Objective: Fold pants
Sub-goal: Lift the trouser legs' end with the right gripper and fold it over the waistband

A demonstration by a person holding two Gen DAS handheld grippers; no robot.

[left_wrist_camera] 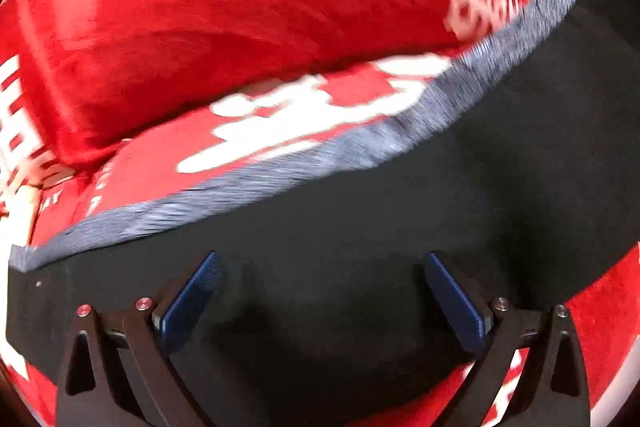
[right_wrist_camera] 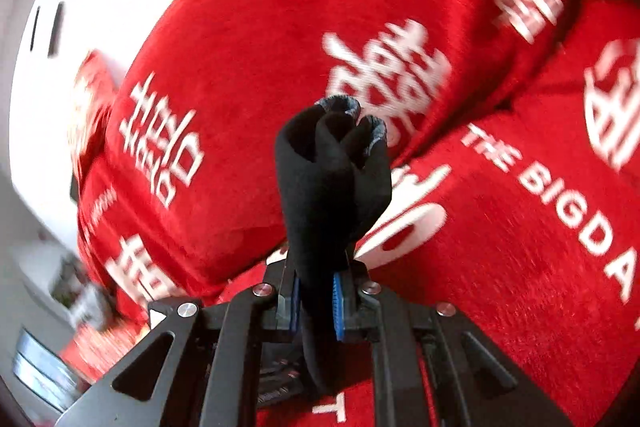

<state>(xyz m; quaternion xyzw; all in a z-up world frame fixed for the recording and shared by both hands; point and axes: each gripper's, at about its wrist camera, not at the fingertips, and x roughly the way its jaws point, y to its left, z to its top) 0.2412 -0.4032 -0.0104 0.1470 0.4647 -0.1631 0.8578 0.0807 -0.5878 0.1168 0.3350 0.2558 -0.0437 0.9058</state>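
My right claw [right_wrist_camera: 316, 291] is squeezed tight on a bunched edge of the soft black pants [right_wrist_camera: 332, 179], which stick up past its tips. My left claw [left_wrist_camera: 320, 301] is wide open with nothing in it, just above the flat black cloth. I should lift slowly and keep the edge straight. I count one pair of pants, one red blanket with white letters [left_wrist_camera: 240, 7] and two claws.
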